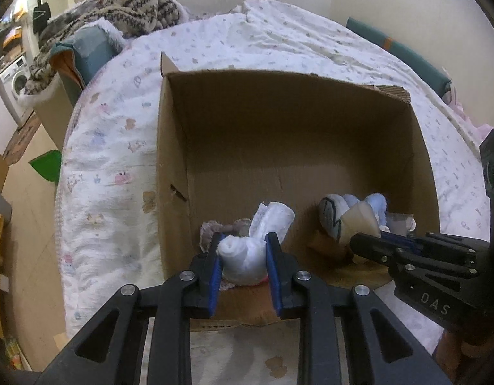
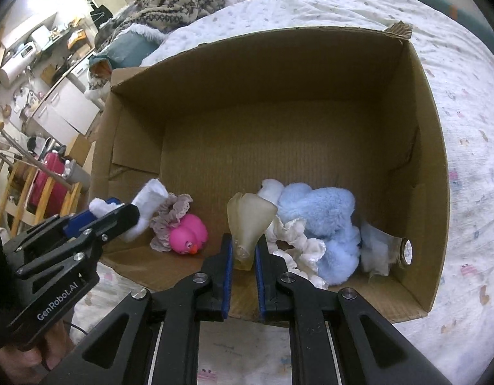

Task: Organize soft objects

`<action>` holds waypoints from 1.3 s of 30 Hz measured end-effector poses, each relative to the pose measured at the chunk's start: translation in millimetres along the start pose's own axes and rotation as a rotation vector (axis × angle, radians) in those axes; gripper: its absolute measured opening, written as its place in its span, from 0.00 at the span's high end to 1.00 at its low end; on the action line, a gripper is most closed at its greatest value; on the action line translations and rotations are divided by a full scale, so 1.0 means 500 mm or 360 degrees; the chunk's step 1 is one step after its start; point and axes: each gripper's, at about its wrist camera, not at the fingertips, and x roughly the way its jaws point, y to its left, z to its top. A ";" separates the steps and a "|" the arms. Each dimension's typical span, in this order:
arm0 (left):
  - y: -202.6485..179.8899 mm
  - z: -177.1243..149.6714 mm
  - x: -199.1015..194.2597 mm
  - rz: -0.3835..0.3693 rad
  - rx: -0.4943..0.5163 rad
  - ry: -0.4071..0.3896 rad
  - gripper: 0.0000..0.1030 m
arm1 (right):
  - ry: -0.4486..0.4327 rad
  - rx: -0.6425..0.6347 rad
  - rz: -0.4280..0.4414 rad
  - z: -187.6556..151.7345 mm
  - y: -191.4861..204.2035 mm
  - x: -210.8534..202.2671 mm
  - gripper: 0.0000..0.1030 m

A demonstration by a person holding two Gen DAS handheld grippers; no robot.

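An open cardboard box [image 1: 170, 147] [image 2: 430, 134] lies on the bed. My left gripper [image 1: 243, 256] is shut on a rolled white sock [image 1: 247, 256], held just inside the box's near left corner; it shows in the right wrist view [image 2: 112, 215] with the white sock [image 2: 147, 205]. My right gripper [image 2: 243, 250] is shut on a translucent beige soft piece [image 2: 250, 221], low in the box; it shows from the side in the left wrist view [image 1: 375, 240]. In the box lie a pink rubber duck [image 2: 187, 234], a lilac frilly scrunchie [image 2: 170, 215], a light blue plush [image 2: 324, 218] and a white frilly cloth [image 2: 298, 243].
The bed has a white printed quilt [image 1: 112, 147]. A patterned knit blanket [image 1: 128, 9] and a teal cushion [image 1: 86, 51] lie at its far left. A washing machine [image 1: 14, 80] and floor clutter are to the left. A crumpled white tissue [image 2: 378, 250] sits in the box's right corner.
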 end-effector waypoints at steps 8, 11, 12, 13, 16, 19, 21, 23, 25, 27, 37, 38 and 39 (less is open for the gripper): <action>-0.003 -0.003 0.007 -0.0023 -0.0022 0.0043 0.78 | 0.0015 0.0013 0.0003 0.000 -0.004 0.002 0.86; -0.005 -0.004 0.010 -0.0033 -0.0030 0.0055 0.76 | 0.0010 0.0023 0.0025 0.002 -0.006 0.001 0.84; -0.004 -0.003 0.010 -0.0034 -0.0028 0.0056 0.74 | 0.0008 0.0027 0.0031 0.002 -0.006 0.001 0.81; -0.006 -0.003 0.011 -0.0038 -0.0024 0.0056 0.74 | 0.0006 0.0031 0.0037 0.003 -0.006 0.000 0.80; -0.010 -0.004 0.010 -0.0036 -0.0012 0.0059 0.72 | 0.0000 0.0044 0.0045 0.003 -0.009 -0.002 0.77; -0.012 -0.003 0.005 -0.0028 -0.0008 0.0039 0.62 | -0.0008 0.0061 0.0063 0.002 -0.015 -0.005 0.75; -0.012 -0.002 -0.001 -0.0030 -0.0005 0.0019 0.51 | -0.0020 0.0062 0.0066 0.003 -0.016 -0.009 0.74; -0.013 0.000 -0.004 -0.0020 0.0007 0.0011 0.46 | -0.0030 0.0066 0.0072 0.001 -0.018 -0.012 0.72; -0.012 0.003 -0.008 -0.0011 -0.0003 0.0006 0.46 | -0.0038 0.0069 0.0081 0.001 -0.021 -0.018 0.68; -0.009 0.005 -0.012 -0.0011 -0.0013 -0.0006 0.45 | -0.0067 0.0076 0.0084 0.001 -0.024 -0.026 0.51; 0.004 0.001 -0.089 0.0050 -0.0043 -0.0155 0.45 | -0.0236 0.0075 -0.0036 -0.009 -0.032 -0.102 0.30; 0.004 -0.001 -0.100 0.0051 -0.0039 -0.0174 0.45 | -0.0248 0.0072 -0.0052 -0.013 -0.030 -0.111 0.28; 0.005 -0.003 -0.111 0.0051 -0.0029 -0.0190 0.44 | -0.0262 0.0064 -0.0076 -0.018 -0.027 -0.122 0.26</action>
